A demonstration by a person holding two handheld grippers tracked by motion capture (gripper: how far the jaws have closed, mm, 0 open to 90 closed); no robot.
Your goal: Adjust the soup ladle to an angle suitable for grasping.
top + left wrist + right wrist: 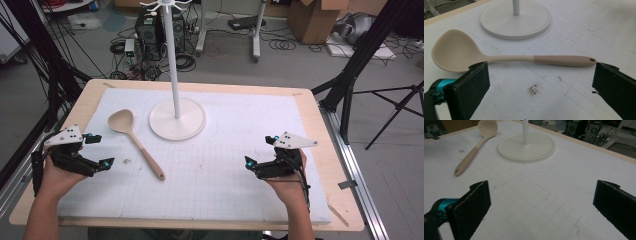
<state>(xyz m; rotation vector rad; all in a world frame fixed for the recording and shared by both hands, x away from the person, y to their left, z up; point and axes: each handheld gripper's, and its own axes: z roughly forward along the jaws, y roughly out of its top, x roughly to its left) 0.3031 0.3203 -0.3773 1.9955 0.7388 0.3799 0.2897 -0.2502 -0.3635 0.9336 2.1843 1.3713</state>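
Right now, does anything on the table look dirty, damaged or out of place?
Only small things. A dark patch of crumbs or dirt lies on the white gridded mat, just in front of the spoon, with a few faint stains nearby. The spoon lies flat and whole, and the stand is upright.

This is a lab or research workspace. The desk [320, 150] carries a white gridded mat [240, 150]. Around it, black frame struts [357, 55] rise from a grey floor strewn with cables [280, 42], computer towers [147, 27], a tripod [400, 105] and cardboard boxes [315, 17].
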